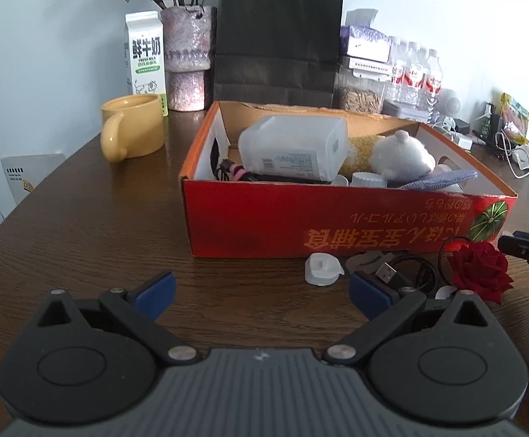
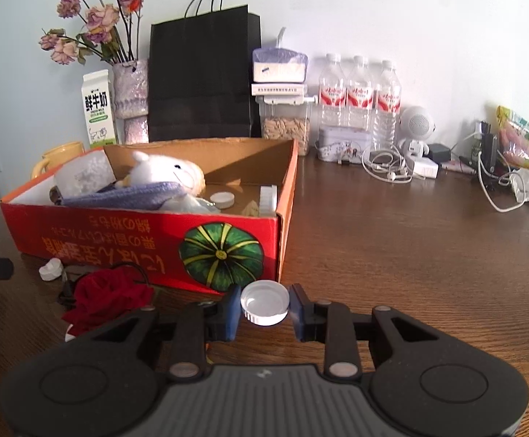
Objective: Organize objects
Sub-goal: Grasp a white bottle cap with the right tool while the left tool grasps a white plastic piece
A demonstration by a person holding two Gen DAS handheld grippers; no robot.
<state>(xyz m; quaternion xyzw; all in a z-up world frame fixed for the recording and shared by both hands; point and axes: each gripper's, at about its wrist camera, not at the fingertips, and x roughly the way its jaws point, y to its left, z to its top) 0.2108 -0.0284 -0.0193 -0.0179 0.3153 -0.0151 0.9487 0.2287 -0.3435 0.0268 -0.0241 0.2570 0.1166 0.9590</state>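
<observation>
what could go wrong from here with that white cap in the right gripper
1. The right gripper pinches the round white cap only by its ribbed edge, so it may pop out on the way to the red box.
2. The box wall stands close in front; a low lift could knock the cap against it.
3. The red rose and black cable lie beside the gripper, so a sideways swing may drag them.

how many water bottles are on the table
3. They stand side by side at the back wall: left bottle, middle bottle, right bottle, behind a tin. More could be hidden behind the black bag.
</observation>
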